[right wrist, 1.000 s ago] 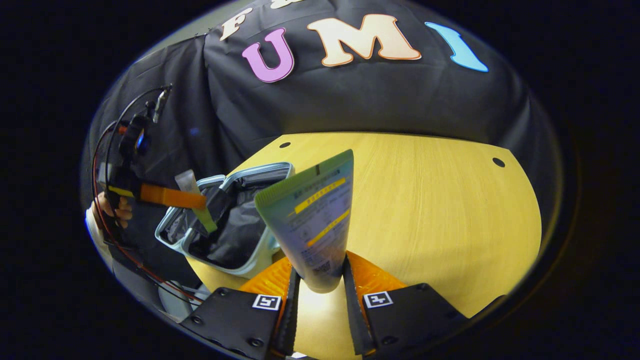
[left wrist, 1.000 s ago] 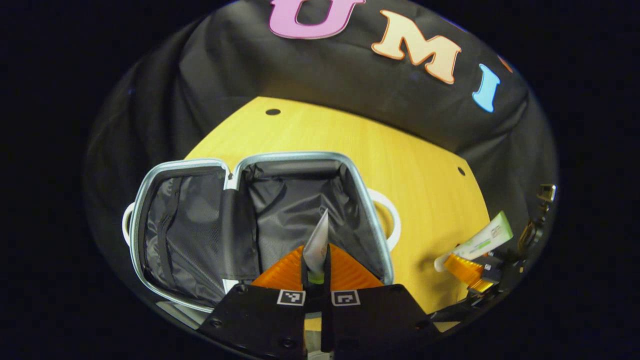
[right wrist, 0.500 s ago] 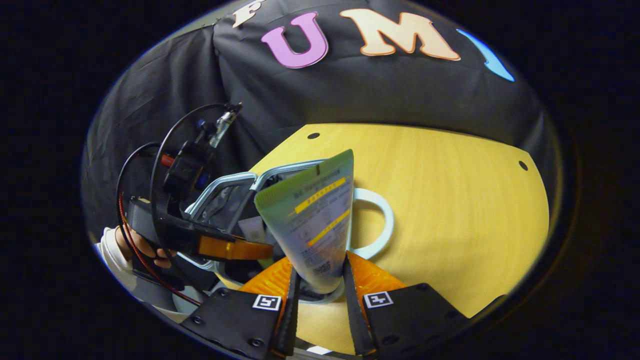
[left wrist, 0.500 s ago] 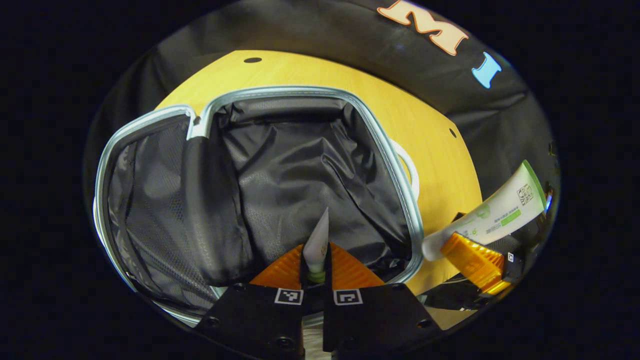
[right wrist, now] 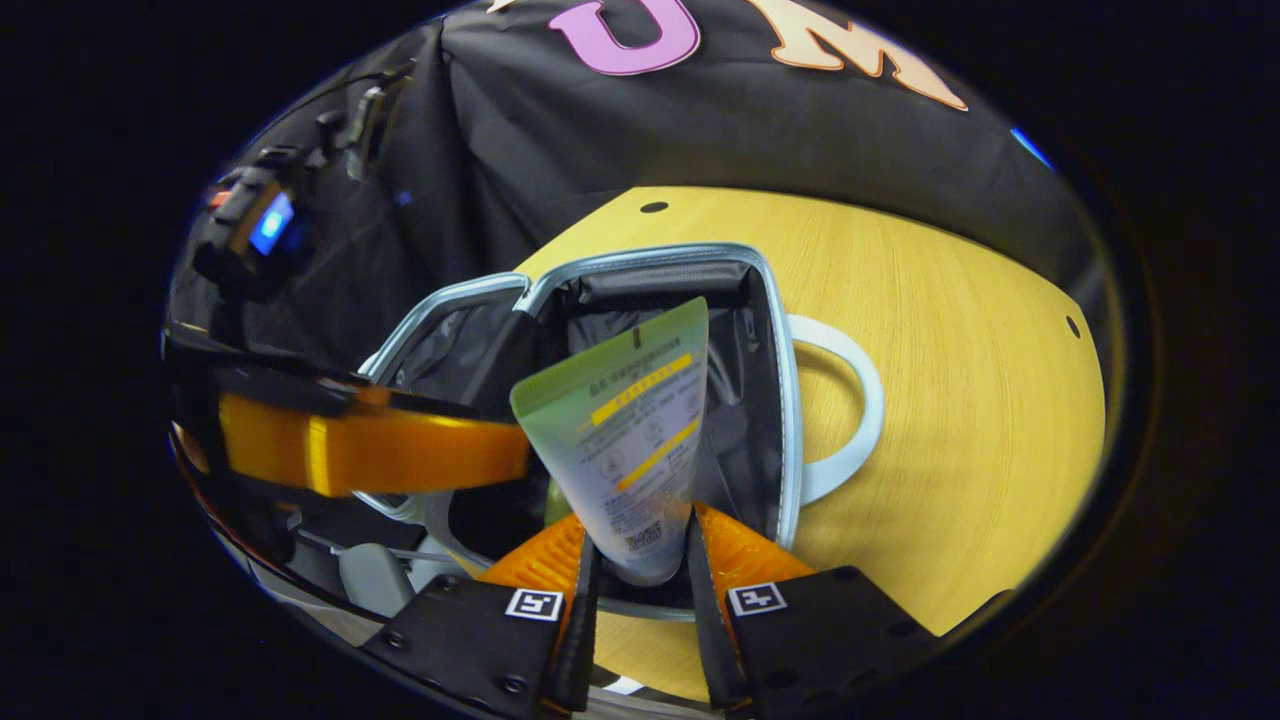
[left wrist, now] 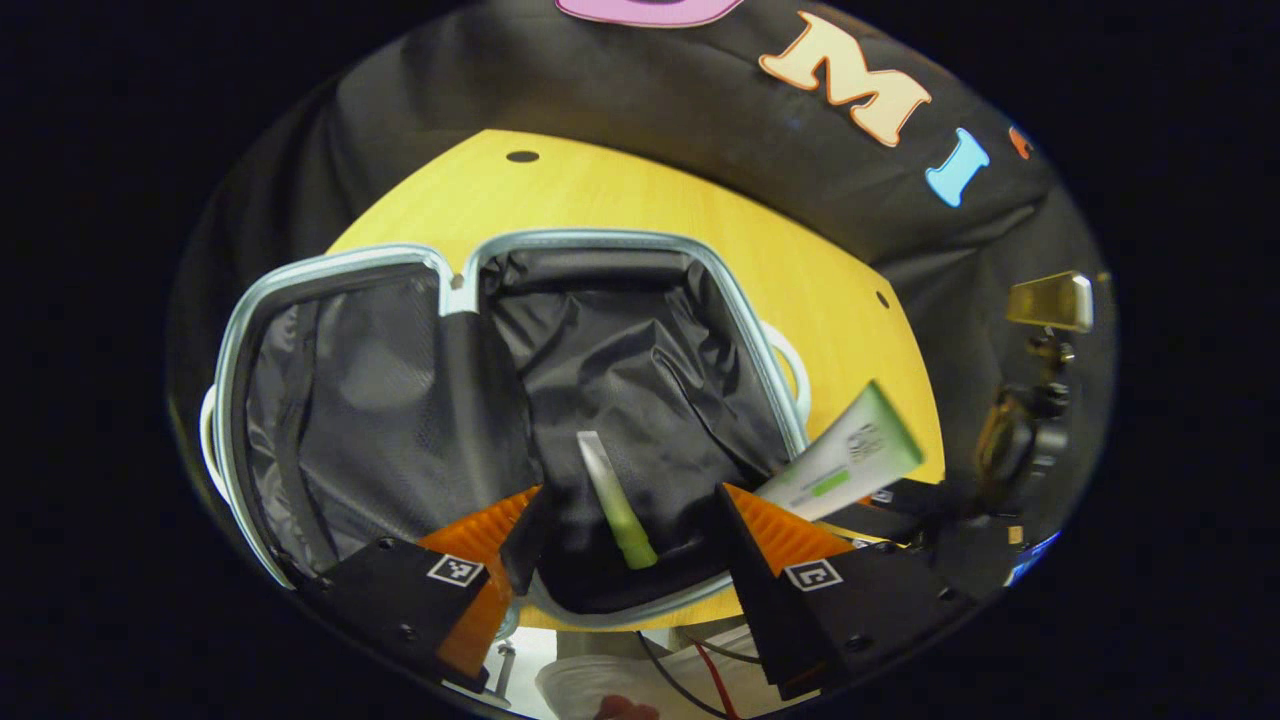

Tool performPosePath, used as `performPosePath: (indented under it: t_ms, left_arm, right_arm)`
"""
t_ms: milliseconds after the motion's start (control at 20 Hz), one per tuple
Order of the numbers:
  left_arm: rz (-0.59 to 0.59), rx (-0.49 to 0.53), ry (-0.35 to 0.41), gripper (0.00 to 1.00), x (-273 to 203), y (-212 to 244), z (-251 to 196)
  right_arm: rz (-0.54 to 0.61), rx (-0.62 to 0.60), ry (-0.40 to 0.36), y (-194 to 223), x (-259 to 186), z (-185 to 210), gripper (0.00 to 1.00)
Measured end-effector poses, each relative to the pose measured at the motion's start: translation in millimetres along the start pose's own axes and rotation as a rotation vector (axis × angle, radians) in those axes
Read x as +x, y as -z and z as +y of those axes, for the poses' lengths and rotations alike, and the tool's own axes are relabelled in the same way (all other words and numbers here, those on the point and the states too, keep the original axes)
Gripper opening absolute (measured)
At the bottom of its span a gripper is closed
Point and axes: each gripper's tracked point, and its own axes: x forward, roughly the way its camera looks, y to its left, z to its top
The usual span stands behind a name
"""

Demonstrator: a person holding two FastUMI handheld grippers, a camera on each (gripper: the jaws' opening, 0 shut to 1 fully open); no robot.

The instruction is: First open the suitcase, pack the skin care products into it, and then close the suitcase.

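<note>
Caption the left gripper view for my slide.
Open left claw above slim tube in open suitcase.

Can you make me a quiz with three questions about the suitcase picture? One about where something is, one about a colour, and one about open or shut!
1. Where is the small tube?
A. inside the suitcase
B. on the table
C. in the right gripper

2. What colour is the suitcase handle?
A. red
B. white
C. black

3. The left gripper is
A. shut on the tube
B. open
C. shut on nothing

Answers: 1 A, it lies on the black lining. 2 B, a white loop beside the rim. 3 B, its fingers are spread wide apart.
</note>
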Motion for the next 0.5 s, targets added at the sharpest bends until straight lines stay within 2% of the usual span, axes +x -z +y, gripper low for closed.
performPosePath:
  t_ms: [50, 100, 200, 350, 400, 450, 500]
  left_arm:
    - [-0.025, -0.003, -0.005, 0.93, -10, -6, 4]
    - [-0.044, -0.009, -0.006, 0.93, -20, -10, 8]
    - [-0.087, -0.038, -0.013, 0.93, -40, -17, 20]
    - [-0.145, -0.1, -0.058, 0.93, -69, -24, 57]
    - [-0.165, -0.127, -0.08, 0.93, -76, -25, 74]
    - [-0.181, -0.153, -0.103, 0.93, -83, -26, 91]
    - [-0.196, -0.165, -0.127, 0.93, -90, -26, 109]
  right_arm:
    - [0.017, 0.005, 0.005, 5, 4, 0, 0.48]
    - [0.021, 0.018, 0.006, 5, 6, 1, 0.44]
    - [0.001, 0.05, -0.003, -1, 5, 2, 0.46]
    - [-0.044, 0.08, -0.014, -15, 3, 5, 0.72]
    - [-0.072, 0.091, -0.025, -22, 1, 7, 0.94]
    - [-0.105, 0.105, -0.034, -31, -5, 7, 0.96]
    - [-0.133, 0.117, -0.034, -37, -8, 3, 0.95]
